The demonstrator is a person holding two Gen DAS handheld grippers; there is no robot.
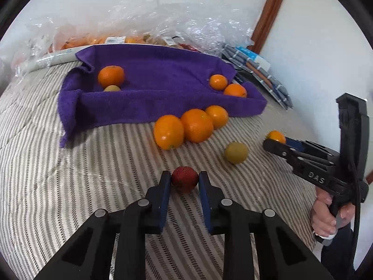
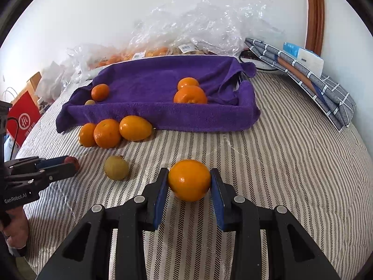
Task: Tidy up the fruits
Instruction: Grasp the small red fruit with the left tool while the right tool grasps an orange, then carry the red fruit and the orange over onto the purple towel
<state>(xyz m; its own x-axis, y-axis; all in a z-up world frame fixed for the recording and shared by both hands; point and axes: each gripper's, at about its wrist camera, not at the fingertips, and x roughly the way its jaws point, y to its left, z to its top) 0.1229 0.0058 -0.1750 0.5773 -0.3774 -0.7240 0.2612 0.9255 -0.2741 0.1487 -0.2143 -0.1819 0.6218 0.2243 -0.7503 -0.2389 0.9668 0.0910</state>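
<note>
Here, a striped bedspread (image 2: 291, 163) meets a white wall (image 2: 116, 11).

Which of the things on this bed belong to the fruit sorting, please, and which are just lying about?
Part of the job:
- red fruit in the left gripper
- orange in the right gripper
- three loose oranges
- yellow-green fruit
- purple towel-lined tray with fruit inside

Lying about:
- plastic bags
- checked cloth
- red bag
</note>
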